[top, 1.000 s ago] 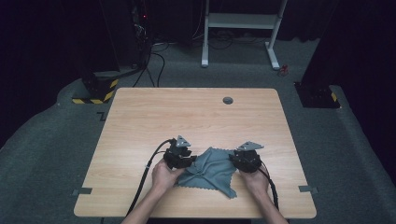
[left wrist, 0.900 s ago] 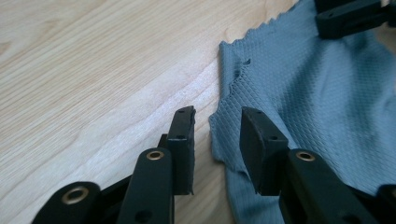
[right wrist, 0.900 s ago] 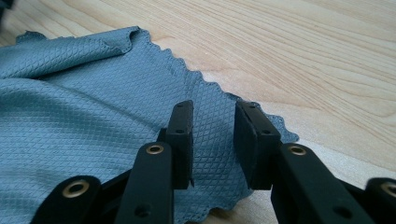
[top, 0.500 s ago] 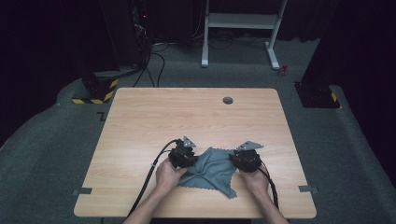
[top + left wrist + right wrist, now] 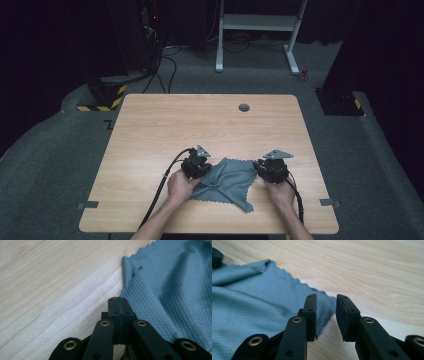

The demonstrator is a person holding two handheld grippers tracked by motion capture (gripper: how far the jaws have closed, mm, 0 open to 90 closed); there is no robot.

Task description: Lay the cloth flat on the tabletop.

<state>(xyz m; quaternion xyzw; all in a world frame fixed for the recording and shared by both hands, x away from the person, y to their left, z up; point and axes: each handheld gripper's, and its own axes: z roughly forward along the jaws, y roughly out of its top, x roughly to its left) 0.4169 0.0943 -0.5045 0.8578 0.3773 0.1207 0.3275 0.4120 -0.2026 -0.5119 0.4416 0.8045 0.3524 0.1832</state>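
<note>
No readable writing, brand or label anywhere; the only marking is yellow-black hazard striping (image 5: 102, 99) on a dark stand base at left of the high view, off the table.

Grey cloth (image 5: 227, 182) lies crumpled on the wooden table (image 5: 200, 125), lower centre of the high view, between the two grippers. It has a zigzag-cut edge and a fine diamond weave, clear in the left gripper view (image 5: 172, 290).

Left gripper (image 5: 196, 165) sits at the cloth's left edge. In the left gripper view its jaws are pressed together with no gap (image 5: 118, 305), the cloth edge touching their right side; whether fabric is actually pinched between them, can't tell.

Right gripper (image 5: 272, 169) sits at the cloth's right edge. In the right gripper view its jaws stand apart (image 5: 326, 315), a corner of the cloth (image 5: 249, 315) reaching into the gap at centre frame, the rest spreading to lower left.

Small dark round grommet (image 5: 244, 107) in the table, upper centre, well apart from the cloth.
</note>
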